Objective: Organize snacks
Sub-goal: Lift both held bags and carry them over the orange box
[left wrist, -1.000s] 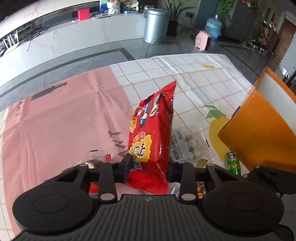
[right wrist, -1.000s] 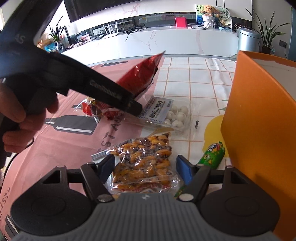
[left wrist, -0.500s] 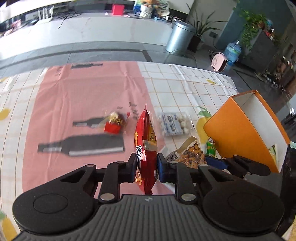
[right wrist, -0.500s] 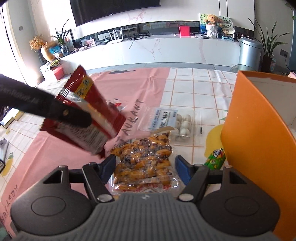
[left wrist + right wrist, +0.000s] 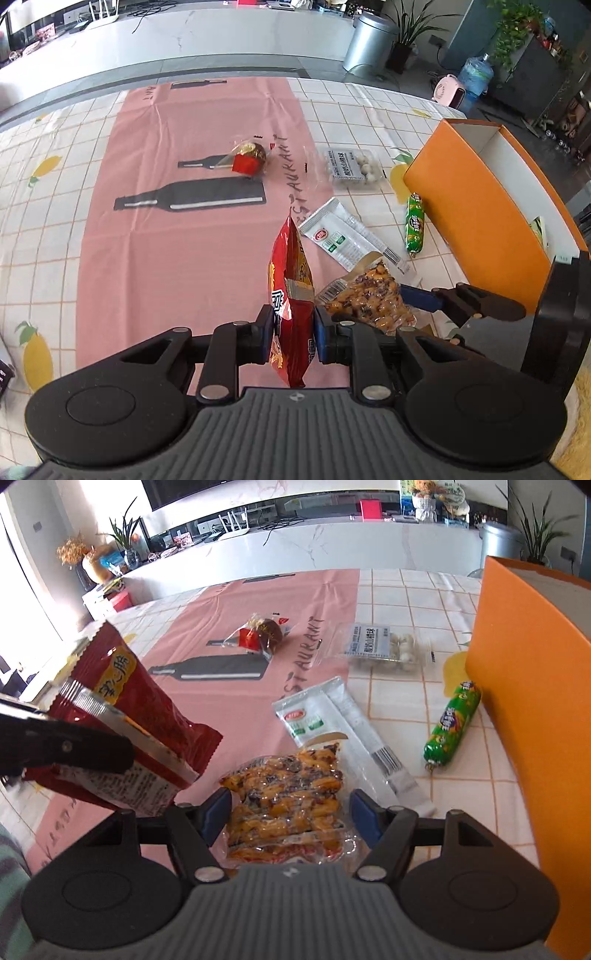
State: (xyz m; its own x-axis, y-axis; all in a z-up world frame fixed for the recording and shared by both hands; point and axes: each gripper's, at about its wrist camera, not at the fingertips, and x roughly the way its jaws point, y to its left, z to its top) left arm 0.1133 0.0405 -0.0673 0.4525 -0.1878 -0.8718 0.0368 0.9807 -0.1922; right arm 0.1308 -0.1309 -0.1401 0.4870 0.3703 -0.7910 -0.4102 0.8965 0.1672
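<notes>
Snack run under way: red packet clamped on your left, orange bag lined up on your right

Left gripper [image 5: 291, 336] is clenched on the red snack packet [image 5: 291, 295], pads pinching it across its lower half, and the packet hangs clear of the tablecloth [image 5: 192, 251]. From the right wrist view you see that same packet [image 5: 125, 716] off to the left, raised and tilted. Right gripper [image 5: 290, 814] stands spread wide around the clear bag of orange snacks [image 5: 288, 794]; the bag lies flat on the cloth between the blue pads, and neither pad looks to be pressing on it.

So the step in hand reads as carrying the red packet while you set up the second pick. The orange box [image 5: 476, 206] sits open-topped at the right edge of the table, near the green sausage stick [image 5: 415, 225]. Next, you swing that left hand across and over the box rim before you let go, keeping it high enough to clear the wall. On the right, close squarely on the bag's middle; that slick film could slide out. The white sachet [image 5: 325, 716] lies partly under the bag, so lift clean
</notes>
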